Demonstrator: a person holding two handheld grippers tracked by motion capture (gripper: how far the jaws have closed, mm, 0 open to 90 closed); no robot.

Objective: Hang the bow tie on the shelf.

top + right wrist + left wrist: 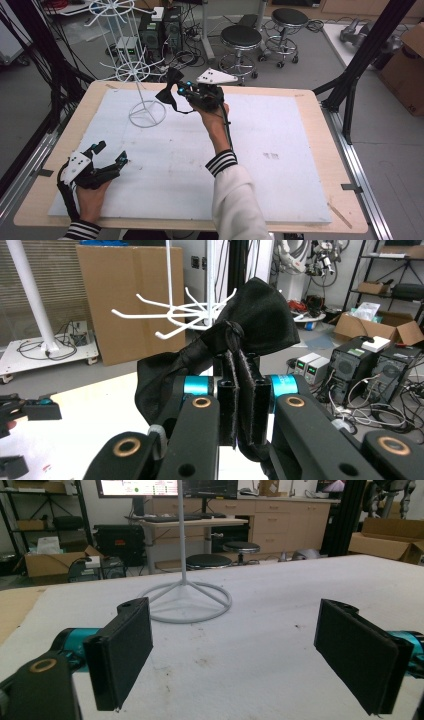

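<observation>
The white-padded surface carries a white wire rack at its far left. My right gripper is clenched on a black bow, raised beside the rack's hooks. My left gripper rests spread wide at the near-left corner.

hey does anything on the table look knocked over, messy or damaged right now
Nothing stands out. The white wire rack stands upright on the white mat, which shows only faint smudges. The right tongs hold a black bow up near the rack; the left tongs rest open.
</observation>
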